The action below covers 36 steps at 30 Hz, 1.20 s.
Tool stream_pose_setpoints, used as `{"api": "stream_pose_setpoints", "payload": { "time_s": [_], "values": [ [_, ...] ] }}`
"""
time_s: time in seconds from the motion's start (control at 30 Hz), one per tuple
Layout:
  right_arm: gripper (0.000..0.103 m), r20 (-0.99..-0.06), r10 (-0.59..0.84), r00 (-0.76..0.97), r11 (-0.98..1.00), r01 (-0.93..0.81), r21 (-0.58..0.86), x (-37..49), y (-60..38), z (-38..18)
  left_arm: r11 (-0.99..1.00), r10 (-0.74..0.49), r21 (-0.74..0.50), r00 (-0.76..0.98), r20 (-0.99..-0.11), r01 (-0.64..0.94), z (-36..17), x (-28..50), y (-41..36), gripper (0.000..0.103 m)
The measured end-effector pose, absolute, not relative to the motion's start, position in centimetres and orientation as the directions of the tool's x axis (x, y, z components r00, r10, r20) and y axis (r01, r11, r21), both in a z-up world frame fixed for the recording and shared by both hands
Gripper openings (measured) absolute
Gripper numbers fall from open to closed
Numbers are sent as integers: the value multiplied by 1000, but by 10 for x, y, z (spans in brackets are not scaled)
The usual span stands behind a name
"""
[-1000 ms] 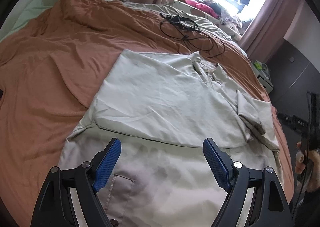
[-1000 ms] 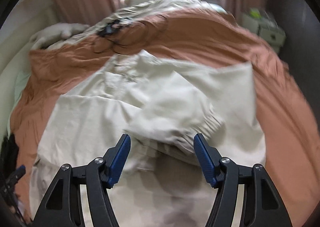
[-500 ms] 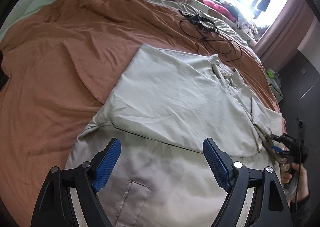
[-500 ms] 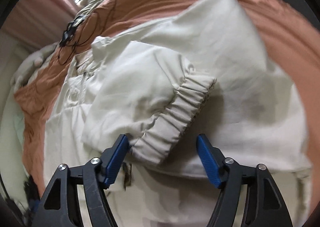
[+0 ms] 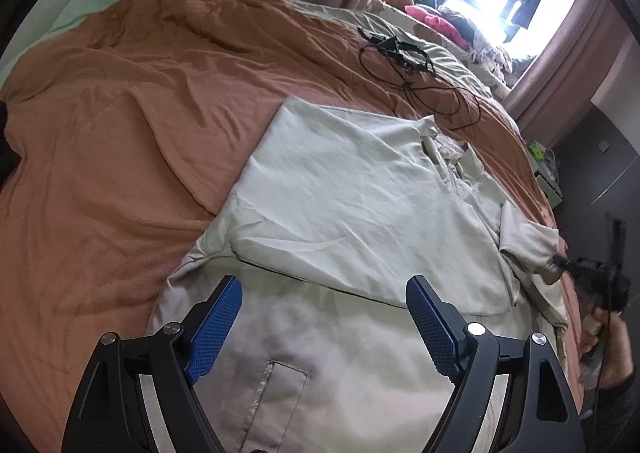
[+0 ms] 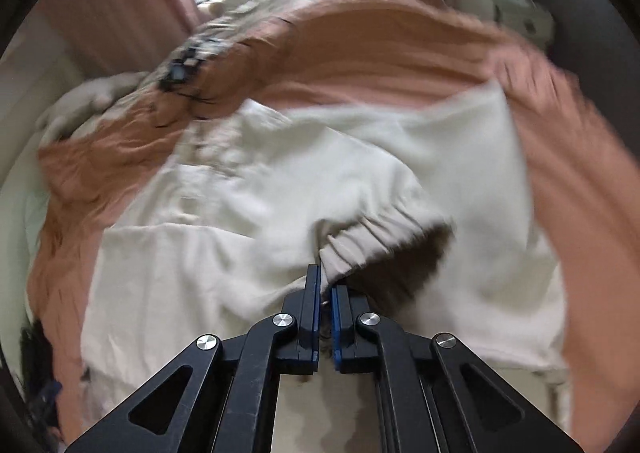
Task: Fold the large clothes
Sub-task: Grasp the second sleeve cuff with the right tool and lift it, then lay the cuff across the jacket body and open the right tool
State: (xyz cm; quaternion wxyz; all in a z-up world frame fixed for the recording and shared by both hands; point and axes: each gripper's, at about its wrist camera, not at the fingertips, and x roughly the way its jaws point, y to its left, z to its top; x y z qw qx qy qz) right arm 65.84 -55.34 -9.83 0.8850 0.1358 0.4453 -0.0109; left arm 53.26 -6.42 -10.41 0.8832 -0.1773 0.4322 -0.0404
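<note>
Right gripper [image 6: 327,285] pinches jacket [image 6: 248,221] cuff [image 6: 372,237]; left gripper [image 5: 323,317] gapes.

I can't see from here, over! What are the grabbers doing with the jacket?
Right gripper shut on sleeve cuff. Left gripper open, empty, over jacket. Nothing blocking.

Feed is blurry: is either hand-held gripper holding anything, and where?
Right hand-held gripper pinches the beige jacket's elastic sleeve cuff; left hand-held gripper holds nothing.
</note>
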Motion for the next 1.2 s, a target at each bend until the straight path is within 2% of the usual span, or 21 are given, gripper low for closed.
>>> {"api": "stream_pose_setpoints", "payload": {
  "time_s": [0.13,0.33,0.53,0.63,0.67,0.7,0.73,0.77,0.8,0.9,1.2],
  "values": [
    [5,-748,86,658,991,20,132,655,-506,-45,934,-222,-348,627,-747,-84,-102,530,-60,85],
    [5,-716,91,692,992,-124,7,649,-433,1,928,-223,-362,637,-738,-94,-98,527,-48,85],
    [5,-725,116,679,964,-252,-82,651,-353,0,917,-226,-381,638,-736,-115,-99,528,-34,85],
    [7,-752,159,639,949,-309,-61,656,-318,-23,911,-227,-393,641,-734,-127,-99,527,-26,85],
    [11,-763,178,622,944,-328,-46,659,-308,-31,909,-225,-395,641,-734,-132,-100,527,-24,85],
    [26,-778,212,591,936,-351,-11,662,-297,-42,909,-223,-394,638,-737,-137,-101,528,-22,85],
    [37,-784,236,574,932,-362,14,661,-293,-47,910,-222,-391,635,-740,-138,-102,528,-21,85],
    [55,-782,263,565,928,-370,45,658,-288,-52,912,-220,-386,630,-745,-139,-104,530,-21,85],
    [64,-769,288,571,927,-369,73,655,-287,-54,916,-215,-378,626,-750,-138,-105,531,-20,85],
    [65,-744,333,579,928,-339,152,644,-301,-61,927,-201,-351,617,-761,-131,-108,533,-19,85],
    [65,-735,226,639,955,4,297,595,-416,-104,939,-221,-333,592,-775,-86,-112,533,-29,85]
  ]
}}
